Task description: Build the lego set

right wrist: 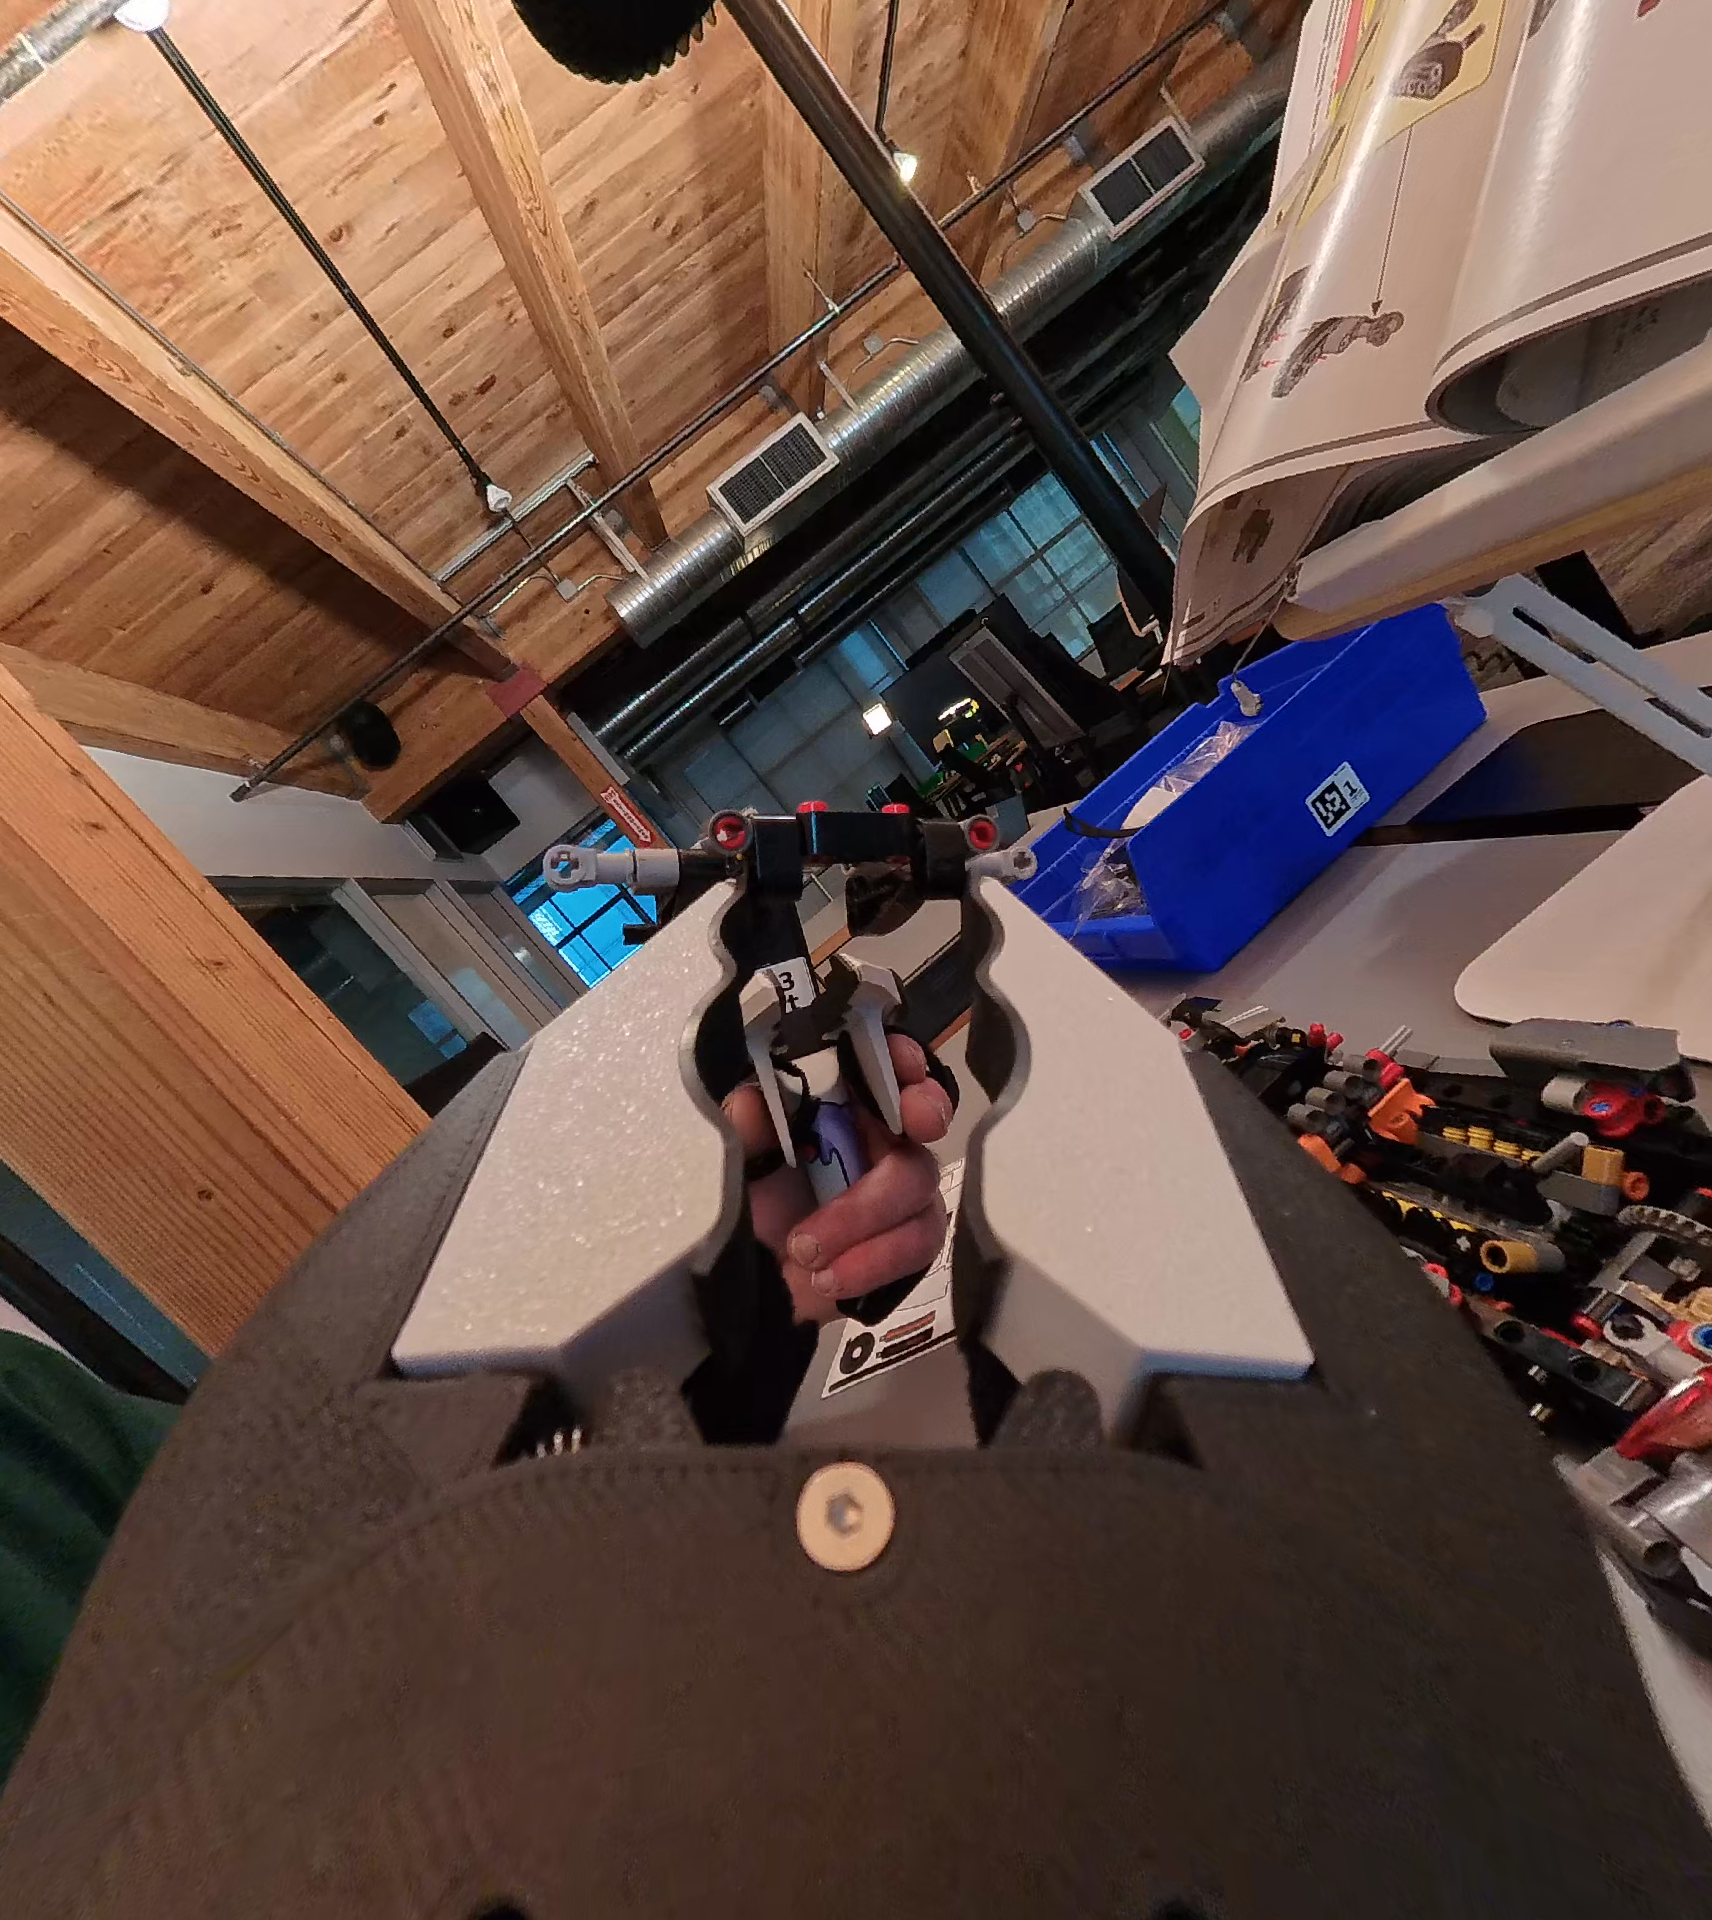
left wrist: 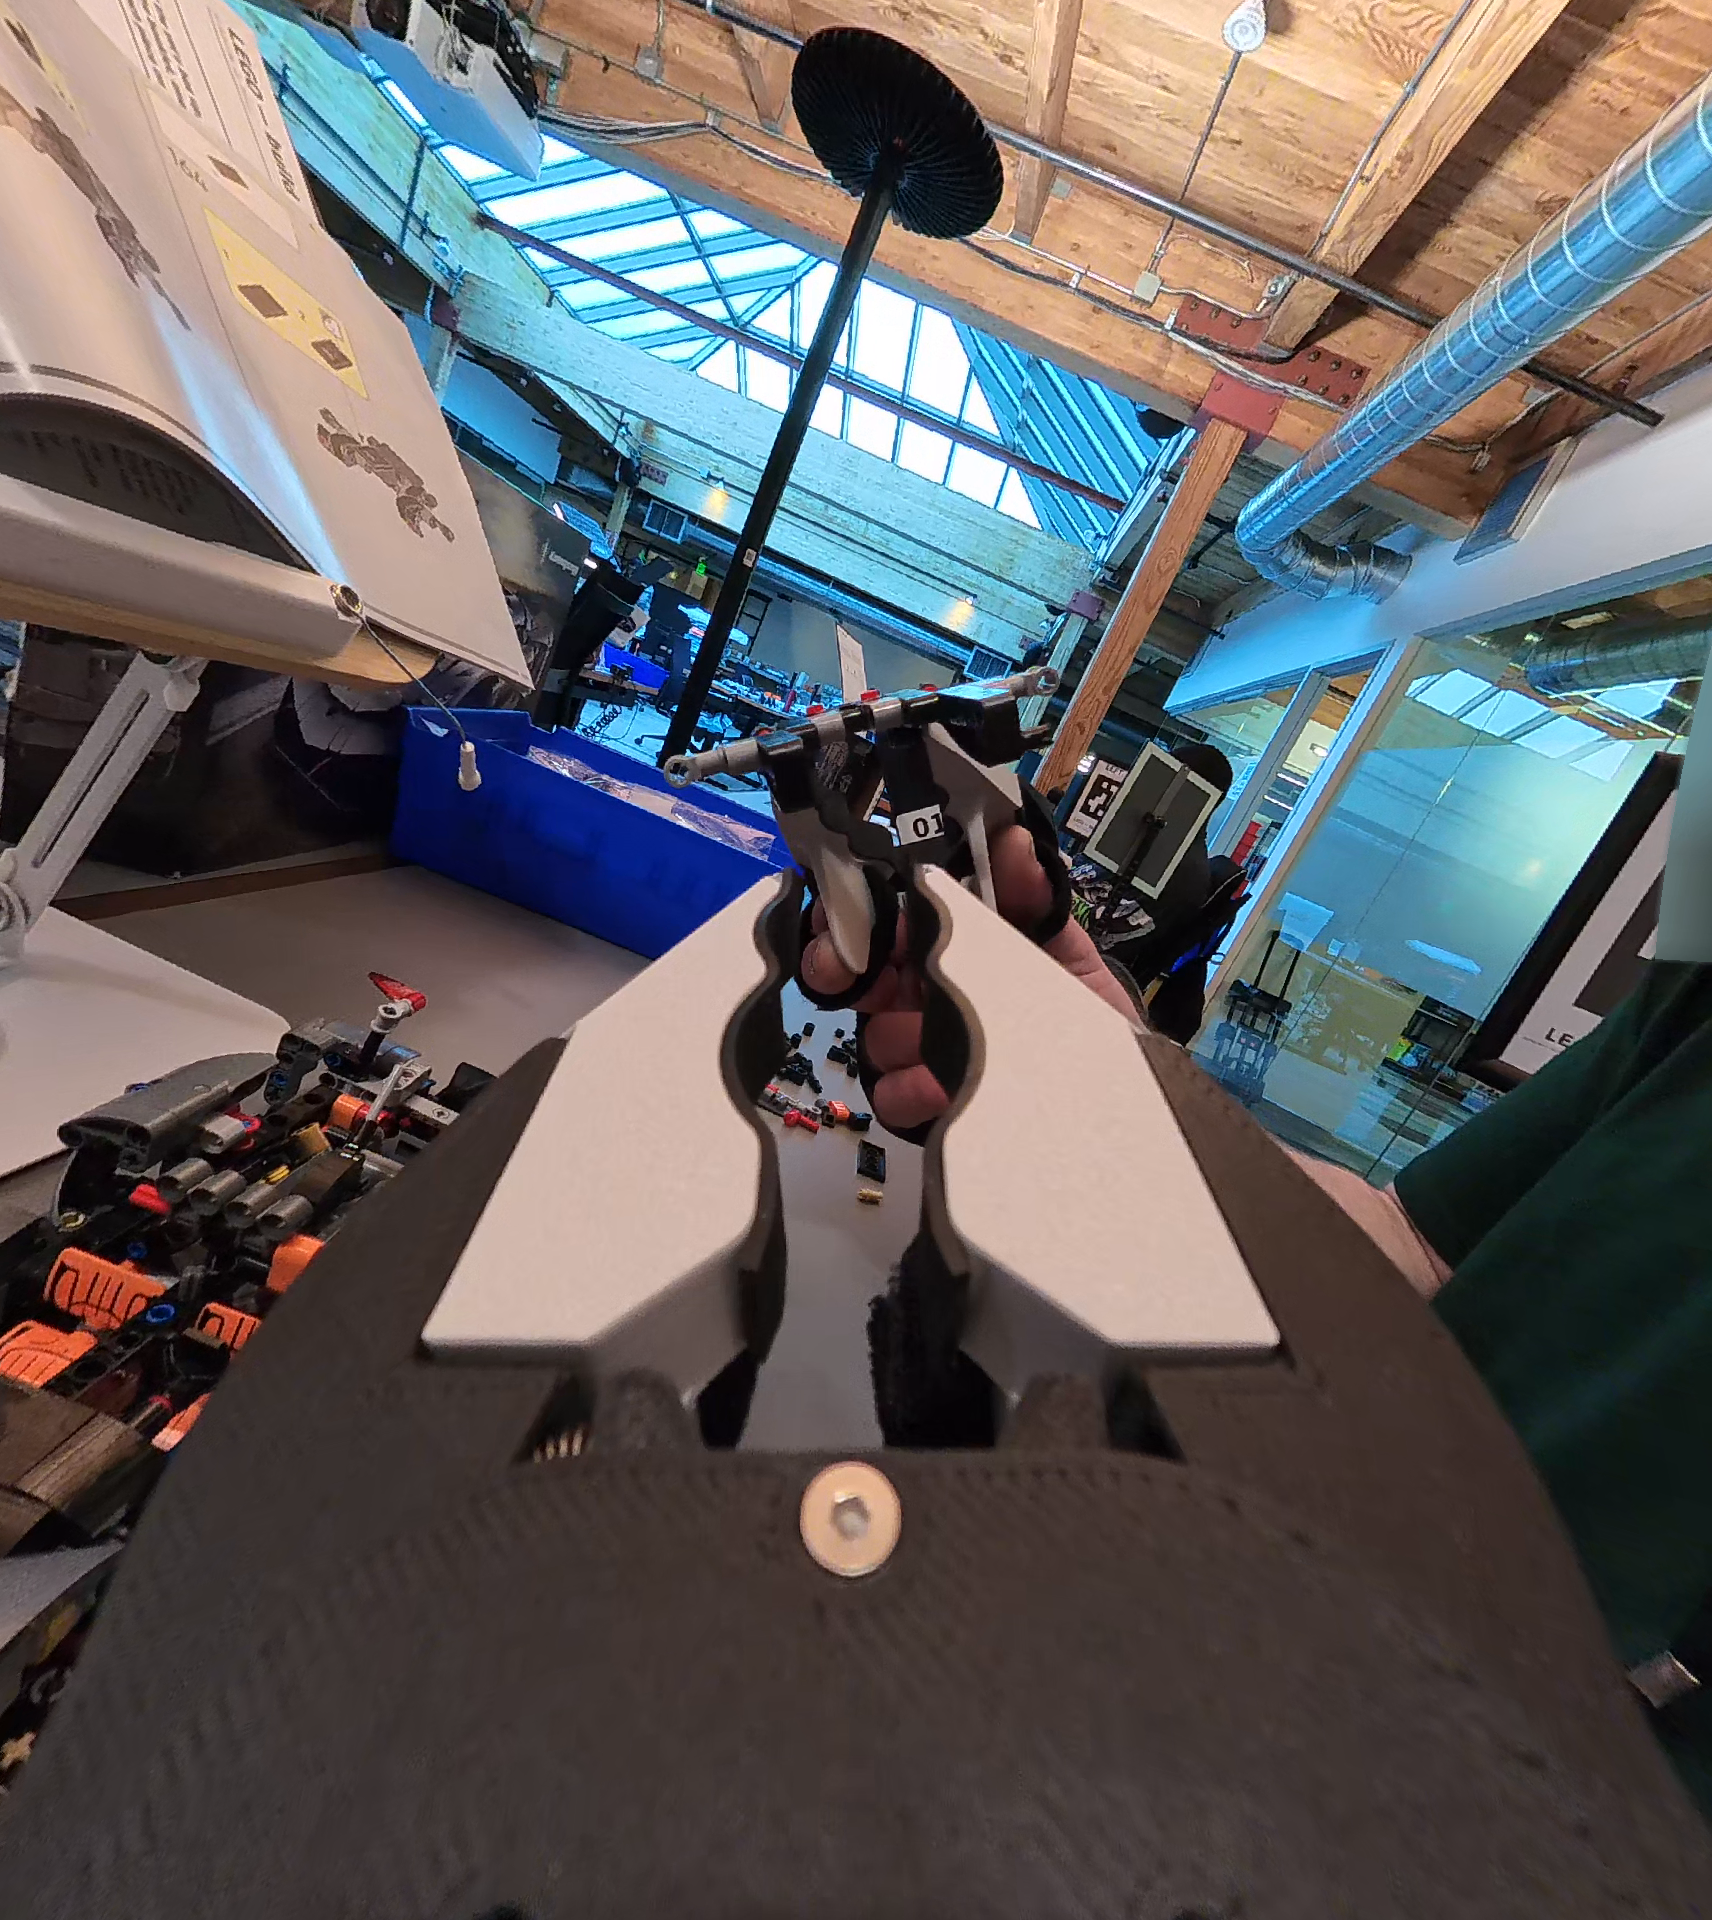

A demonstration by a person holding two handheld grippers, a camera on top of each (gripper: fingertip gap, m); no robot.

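1. The left gripper (left wrist: 857, 883) has its jaws nearly closed, with only a thin gap. I cannot tell whether its tips pinch anything.
2. The right gripper (right wrist: 852, 894) faces it with its jaws part open. It seems to clasp the sub-assembly (right wrist: 857, 831) across its black connectors.
3. The one sub-assembly is held in the air between the two tools, above the table (left wrist: 467, 956). It is a thin axle carrying black connectors, four red pins (right wrist: 727, 828) and two grey end joints.
4. It is probably light and stiff, but friction-fitted, so the parts may slide or pop off if squeezed along the axle. The black connectors look the safest hold, since the thin grey ends could bend or twist.
5. A scatter of loose parts (left wrist: 821, 1112), too small to count, lies on the table below.
6. One large part-built model (left wrist: 208, 1195), black, grey and orange, lies on the table beside them.
7. Farther off stands one blue bin (right wrist: 1299, 790) holding clear bags.
8. One open booklet (left wrist: 208, 260) rests on a white stand near the bin.
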